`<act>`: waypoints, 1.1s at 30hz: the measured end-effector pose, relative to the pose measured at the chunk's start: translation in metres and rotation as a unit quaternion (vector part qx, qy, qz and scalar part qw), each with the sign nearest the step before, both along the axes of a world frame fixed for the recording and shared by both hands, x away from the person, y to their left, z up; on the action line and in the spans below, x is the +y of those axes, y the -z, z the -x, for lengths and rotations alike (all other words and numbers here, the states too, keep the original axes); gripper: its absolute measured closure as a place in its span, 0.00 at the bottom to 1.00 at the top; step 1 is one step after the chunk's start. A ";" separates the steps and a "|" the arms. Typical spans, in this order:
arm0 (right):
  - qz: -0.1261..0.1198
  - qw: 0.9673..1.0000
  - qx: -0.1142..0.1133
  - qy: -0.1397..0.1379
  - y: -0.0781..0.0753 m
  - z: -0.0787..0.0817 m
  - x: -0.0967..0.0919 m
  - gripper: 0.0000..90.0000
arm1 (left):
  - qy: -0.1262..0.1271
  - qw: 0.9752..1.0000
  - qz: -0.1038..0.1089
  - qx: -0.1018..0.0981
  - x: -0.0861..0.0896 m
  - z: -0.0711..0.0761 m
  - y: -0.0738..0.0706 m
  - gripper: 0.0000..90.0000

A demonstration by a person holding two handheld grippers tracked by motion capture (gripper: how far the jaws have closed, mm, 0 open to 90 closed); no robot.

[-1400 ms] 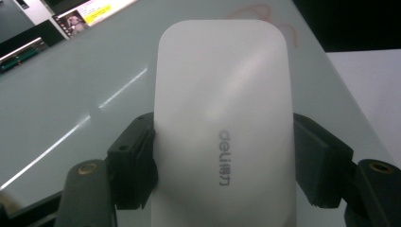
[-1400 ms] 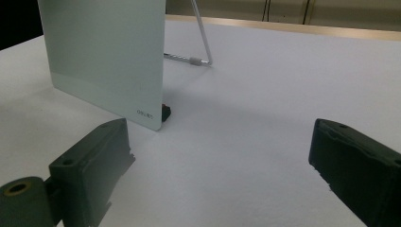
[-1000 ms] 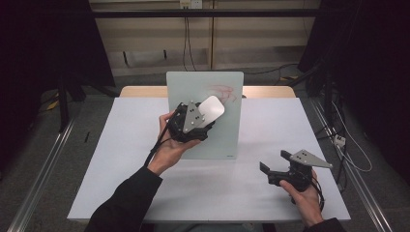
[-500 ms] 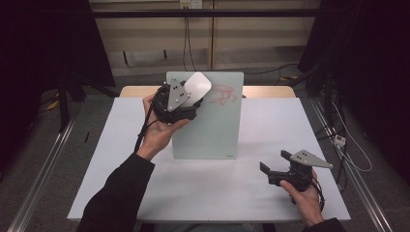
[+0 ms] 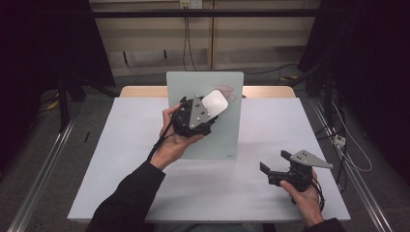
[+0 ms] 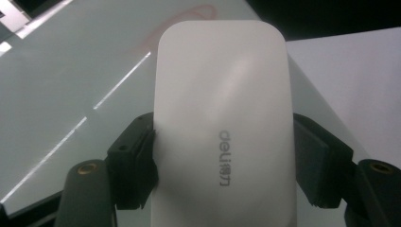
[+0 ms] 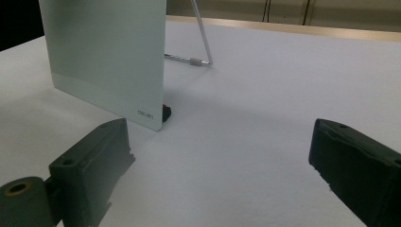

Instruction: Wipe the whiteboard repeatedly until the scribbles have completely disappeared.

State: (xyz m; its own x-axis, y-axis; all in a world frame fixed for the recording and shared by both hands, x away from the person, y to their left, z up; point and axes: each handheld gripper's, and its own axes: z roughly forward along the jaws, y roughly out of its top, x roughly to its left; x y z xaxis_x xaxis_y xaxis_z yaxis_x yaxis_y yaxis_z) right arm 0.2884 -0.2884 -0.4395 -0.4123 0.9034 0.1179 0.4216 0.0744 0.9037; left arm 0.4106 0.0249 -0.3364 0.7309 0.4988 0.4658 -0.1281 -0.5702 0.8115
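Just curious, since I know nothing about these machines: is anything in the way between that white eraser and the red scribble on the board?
Nothing visible is. The left claw holds the white eraser at the board, right beside the red scribble, with bare board between them.

The white eraser (image 6: pixel 222 127) at the centre of the left gripper view looks like smooth plastic with a soft satin sheen and grey printed lettering, and the black pads (image 6: pixel 135 163) pressed against its sides are matt, slightly rough-edged plastic or rubber. Behind it, the board (image 5: pixel 193 87) at the upper centre of the high view has a glossy, glass-like pale surface that mirrors strip lights, with a faint red smear (image 5: pixel 231 92) near its top, and a thin shiny metal stand (image 7: pixel 201 40) props it. The table (image 5: pixel 121 159) is covered in matt white sheet, with a light wood edge (image 5: pixel 140 91) at its far side, and the grey plate (image 5: pixel 305 158) at lower right looks like dull metal.
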 end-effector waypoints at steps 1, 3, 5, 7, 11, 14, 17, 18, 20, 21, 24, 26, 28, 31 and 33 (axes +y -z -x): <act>0.000 1.000 0.000 0.000 0.000 0.000 0.000 0.07 | 0.003 1.000 -0.002 0.004 -0.002 0.001 0.002 0.35; 0.000 1.000 0.000 0.000 0.000 0.000 0.000 0.07 | 0.012 1.000 -0.006 0.012 -0.008 0.004 0.008 0.35; 0.000 1.000 0.000 0.000 0.000 0.000 0.000 0.07 | 0.011 1.000 -0.018 0.011 -0.013 0.006 0.011 0.35; 0.000 1.000 0.000 0.000 0.000 0.000 0.000 0.07 | 0.011 1.000 -0.020 0.013 -0.015 0.007 0.011 0.35; 0.000 1.000 0.000 0.000 0.000 0.000 0.000 0.07 | 0.013 1.000 -0.011 0.022 -0.013 0.003 0.004 0.35; 0.000 1.000 0.000 0.000 0.000 0.000 0.000 0.07 | 0.004 1.000 0.001 0.015 -0.009 -0.004 -0.010 0.35; 0.000 1.000 0.000 0.000 0.000 0.000 0.000 0.07 | -0.010 1.000 0.010 0.004 -0.003 -0.011 -0.027 0.35; 0.000 1.000 -0.001 0.000 0.000 0.000 0.000 0.07 | -0.013 1.000 0.016 0.002 -0.001 -0.013 -0.031 0.35; 0.000 1.000 -0.001 0.000 0.000 0.000 -0.001 0.07 | -0.022 0.999 0.024 -0.002 0.003 -0.016 -0.038 0.35; 0.000 1.000 0.000 0.000 0.000 0.000 -0.001 0.07 | -0.025 0.999 0.030 -0.003 0.006 -0.018 -0.041 0.35; -0.001 1.000 0.000 -0.001 0.000 0.000 0.000 0.07 | -0.030 0.999 0.041 -0.004 0.008 -0.020 -0.043 0.35; -0.001 1.000 0.000 -0.001 0.000 0.000 0.000 0.07 | -0.029 0.999 0.027 -0.013 0.005 -0.018 -0.042 0.35; -0.001 1.000 0.000 0.000 0.000 0.000 0.000 0.07 | -0.024 0.999 0.022 -0.011 0.001 -0.017 -0.039 0.35; -0.001 1.000 0.000 -0.001 0.000 0.001 0.000 0.07 | -0.016 1.000 0.013 -0.008 -0.005 -0.014 -0.033 0.35; -0.001 1.000 0.000 0.000 0.000 0.000 0.000 0.07 | -0.011 1.000 0.008 -0.006 -0.010 -0.011 -0.028 0.35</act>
State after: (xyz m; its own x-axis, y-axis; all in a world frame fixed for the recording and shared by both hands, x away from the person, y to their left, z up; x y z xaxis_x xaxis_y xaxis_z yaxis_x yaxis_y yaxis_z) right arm 0.2879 -0.2886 -0.4393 -0.4125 0.9029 0.1204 0.4224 0.0725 0.9035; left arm 0.4216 0.0152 -0.3089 0.7141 0.5220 0.4665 -0.1263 -0.5594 0.8193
